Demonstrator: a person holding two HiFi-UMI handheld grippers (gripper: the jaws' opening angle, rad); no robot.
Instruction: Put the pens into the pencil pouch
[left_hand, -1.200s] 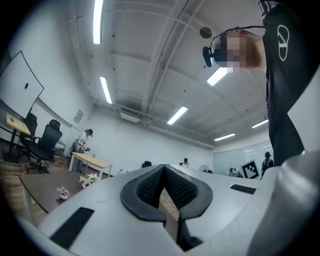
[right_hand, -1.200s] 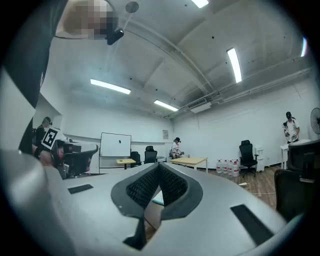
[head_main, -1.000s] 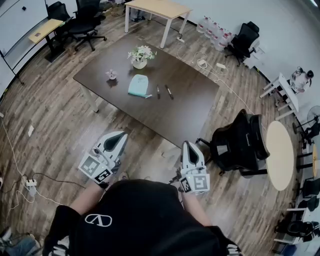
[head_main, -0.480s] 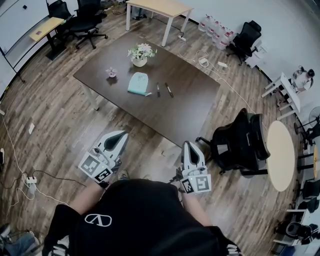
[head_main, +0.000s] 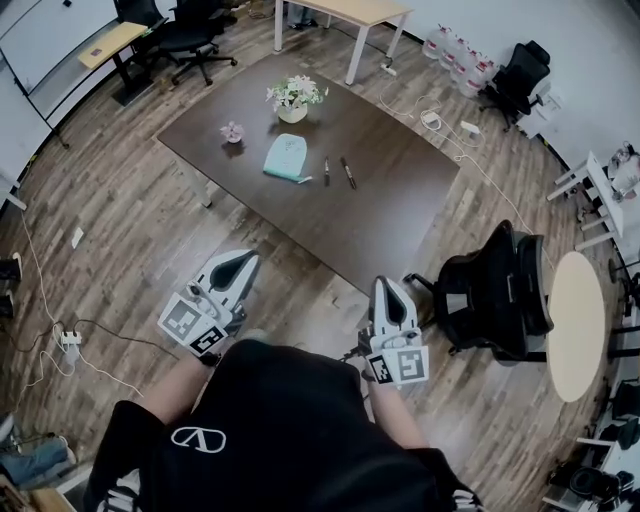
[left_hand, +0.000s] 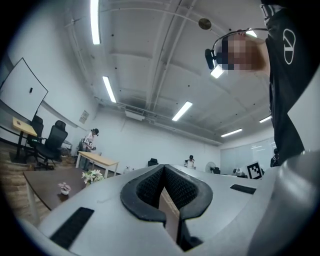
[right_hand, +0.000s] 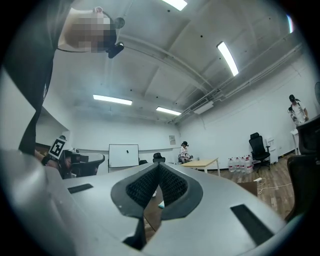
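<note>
Wood-plank flooring (head_main: 130, 230) is covering the whole room. A dark brown table (head_main: 380, 215) is standing at the centre, with a black office chair (head_main: 500, 290) sitting just beside its near right corner and a round pale table (head_main: 575, 325) standing further right. A light wooden table (head_main: 360, 10) and water bottles (head_main: 460, 62) are standing near the far white wall (right_hand: 225, 130). Strip lights (left_hand: 109, 89) are glowing on the ceiling, and a whiteboard (right_hand: 124, 155) is showing against one wall

The person holds a claw in each hand, low before the torso, both pointing forward and roughly level. The left claw (head_main: 240, 264) angles slightly inward, its jaws pressed together with nothing between them. The right claw (head_main: 388, 287) points straight ahead, jaws likewise closed and empty. The left forearm (head_main: 178, 385) and right forearm (head_main: 393, 420) are bare.
</note>
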